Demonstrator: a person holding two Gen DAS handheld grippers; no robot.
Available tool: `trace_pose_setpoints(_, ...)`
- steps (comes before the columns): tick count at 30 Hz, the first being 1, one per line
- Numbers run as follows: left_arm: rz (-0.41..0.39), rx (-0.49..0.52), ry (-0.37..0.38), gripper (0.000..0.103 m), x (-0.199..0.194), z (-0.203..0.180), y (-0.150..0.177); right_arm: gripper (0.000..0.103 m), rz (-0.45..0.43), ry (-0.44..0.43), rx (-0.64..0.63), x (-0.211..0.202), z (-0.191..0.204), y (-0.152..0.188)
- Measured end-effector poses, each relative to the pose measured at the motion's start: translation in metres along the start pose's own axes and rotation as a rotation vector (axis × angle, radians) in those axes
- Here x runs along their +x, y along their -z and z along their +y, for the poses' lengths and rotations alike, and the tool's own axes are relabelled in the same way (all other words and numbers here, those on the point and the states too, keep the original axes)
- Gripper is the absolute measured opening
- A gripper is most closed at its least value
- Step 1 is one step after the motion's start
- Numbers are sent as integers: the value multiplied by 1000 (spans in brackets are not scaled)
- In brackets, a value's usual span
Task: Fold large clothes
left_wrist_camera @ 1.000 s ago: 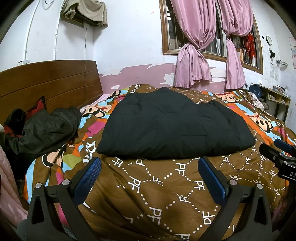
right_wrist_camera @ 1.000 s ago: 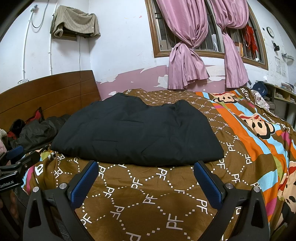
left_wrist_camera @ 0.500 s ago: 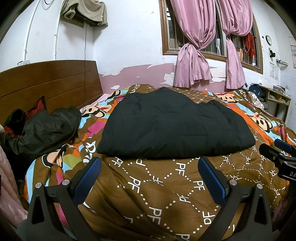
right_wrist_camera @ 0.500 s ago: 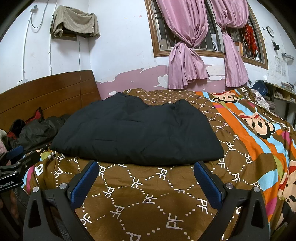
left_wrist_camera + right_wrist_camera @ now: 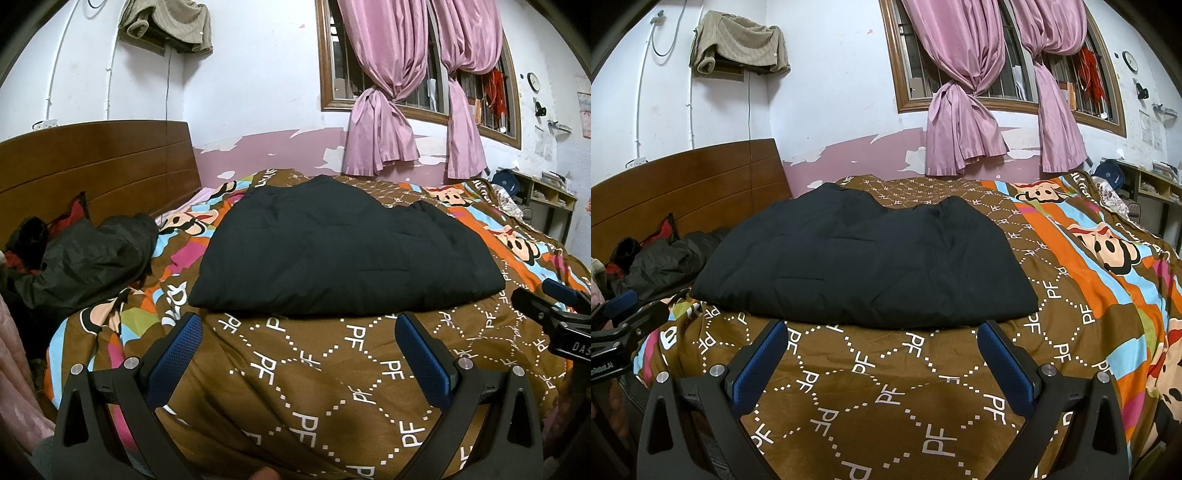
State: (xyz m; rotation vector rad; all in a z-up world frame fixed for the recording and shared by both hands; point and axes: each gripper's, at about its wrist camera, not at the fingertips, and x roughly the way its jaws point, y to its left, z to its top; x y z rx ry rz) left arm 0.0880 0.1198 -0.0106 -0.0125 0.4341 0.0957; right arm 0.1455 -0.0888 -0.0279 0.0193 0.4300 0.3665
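A large black padded garment lies folded flat on the bed's brown patterned bedspread; it also shows in the right wrist view. My left gripper is open and empty, just short of the garment's near edge. My right gripper is open and empty, also just short of that edge. The right gripper shows at the right edge of the left wrist view. The left gripper shows at the left edge of the right wrist view.
A dark crumpled jacket lies by the wooden headboard at the left. Pink curtains hang at the window on the far wall. A shelf unit stands at the far right.
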Motion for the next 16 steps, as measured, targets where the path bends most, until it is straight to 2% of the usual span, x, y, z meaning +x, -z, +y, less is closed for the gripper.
trace_pose_setpoints(6, -14, 21, -44, 102, -1, 4, -1, 103, 1, 0, 1, 0, 0, -1)
trace_pose_setpoints(16, -36, 19, -75, 102, 0, 31, -2, 103, 3, 2, 1, 0, -1, -1)
